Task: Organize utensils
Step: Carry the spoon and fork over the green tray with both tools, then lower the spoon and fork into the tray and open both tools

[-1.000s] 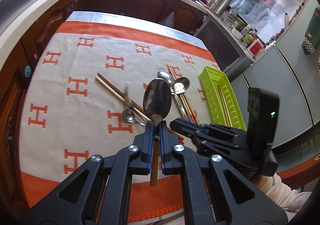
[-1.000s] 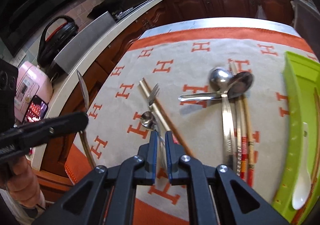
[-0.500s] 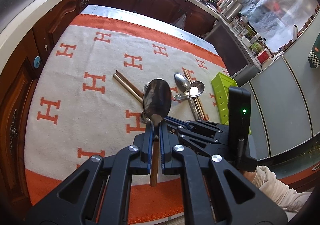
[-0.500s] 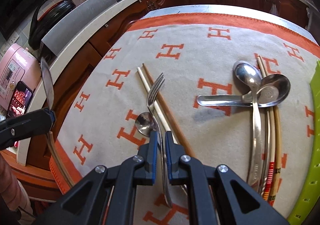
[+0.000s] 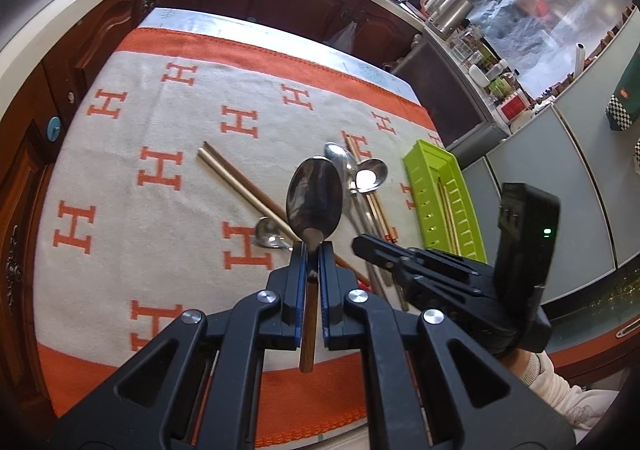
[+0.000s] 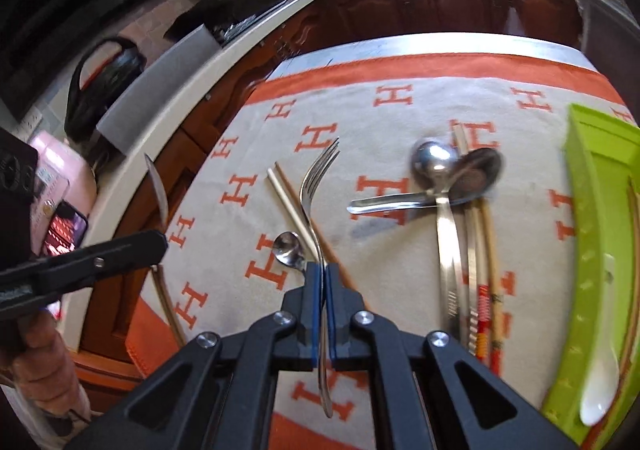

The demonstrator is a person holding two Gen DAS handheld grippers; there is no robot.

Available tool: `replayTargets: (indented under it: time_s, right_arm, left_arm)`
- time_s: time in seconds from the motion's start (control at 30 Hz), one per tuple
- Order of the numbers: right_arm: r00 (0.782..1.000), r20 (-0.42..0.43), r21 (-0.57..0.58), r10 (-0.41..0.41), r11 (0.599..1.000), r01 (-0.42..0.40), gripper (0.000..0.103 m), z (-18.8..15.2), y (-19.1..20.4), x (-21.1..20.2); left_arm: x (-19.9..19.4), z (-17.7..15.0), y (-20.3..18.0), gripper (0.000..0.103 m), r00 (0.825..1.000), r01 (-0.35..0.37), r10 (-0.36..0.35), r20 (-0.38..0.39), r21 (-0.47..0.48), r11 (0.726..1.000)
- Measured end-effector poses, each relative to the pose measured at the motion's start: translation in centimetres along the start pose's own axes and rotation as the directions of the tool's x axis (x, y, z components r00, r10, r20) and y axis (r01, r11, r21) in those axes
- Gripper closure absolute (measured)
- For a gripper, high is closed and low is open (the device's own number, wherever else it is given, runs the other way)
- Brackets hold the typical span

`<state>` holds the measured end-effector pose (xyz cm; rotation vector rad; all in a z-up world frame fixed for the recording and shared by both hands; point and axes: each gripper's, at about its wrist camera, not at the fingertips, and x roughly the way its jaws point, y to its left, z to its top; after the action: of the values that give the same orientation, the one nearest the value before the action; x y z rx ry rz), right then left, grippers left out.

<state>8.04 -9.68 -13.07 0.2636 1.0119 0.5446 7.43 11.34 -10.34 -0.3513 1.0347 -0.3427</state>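
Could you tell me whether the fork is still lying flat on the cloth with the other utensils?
No, the right gripper is shut on the fork, whose tines stand raised above the cloth.

Left wrist view: sits behind left gripper (image 5: 313, 250), looks forward and steeply down along fingers, close above orange-and-white H-pattern cloth (image 5: 120, 153); kitchen counter and sink at far edge. Right wrist view: same mounting behind right gripper (image 6: 323, 270), angled down, close over cloth. Shared: cloth, green tray (image 5: 440, 177), spoon-and-chopstick pile (image 6: 448, 185). Each view catches other gripper at its side.
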Motion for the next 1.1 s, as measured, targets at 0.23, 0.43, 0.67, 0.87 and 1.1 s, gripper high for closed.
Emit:
replayTargets:
  time_s: [0.23, 0.43, 0.67, 0.87, 1.1]
  right_arm:
    - [0.992, 0.098, 0.148, -0.076, 0.987, 0.061, 0.101, -1.5, -5.3, -7.4]
    - [0.972, 0.127, 0.266, -0.199, 0.951, 0.16, 0.101, -3.0, -10.5, -11.8]
    - [0.953, 0.099, 0.354, -0.286, 0.905, 0.235, 0.1, -4.0, -15.2, -12.7]
    - [0.953, 0.058, 0.371, -0.299, 0.892, 0.257, 0.097, -4.5, -17.1, -11.8]
    - [0.958, 0.089, 0.407, -0.274, 0.888, 0.216, 0.096, -4.8, -18.0, -12.3]
  left_arm:
    - [2.4, 0.5, -6.2, 0.099, 0.996, 0.071, -0.065, -0.057, 0.103, 0.992]
    - [5.6, 1.0, -13.6, 0.099, 0.987, 0.135, -0.112, -0.118, 0.207, 0.969]
    - [10.4, 1.5, -20.4, 0.099, 0.972, 0.174, -0.127, -0.198, 0.243, 0.954]
    - [16.0, 1.3, -22.9, 0.099, 0.961, 0.143, -0.079, -0.265, 0.236, 0.961]
    - [20.2, 1.2, -23.2, 0.099, 0.953, 0.101, -0.035, -0.3, 0.208, 0.973]
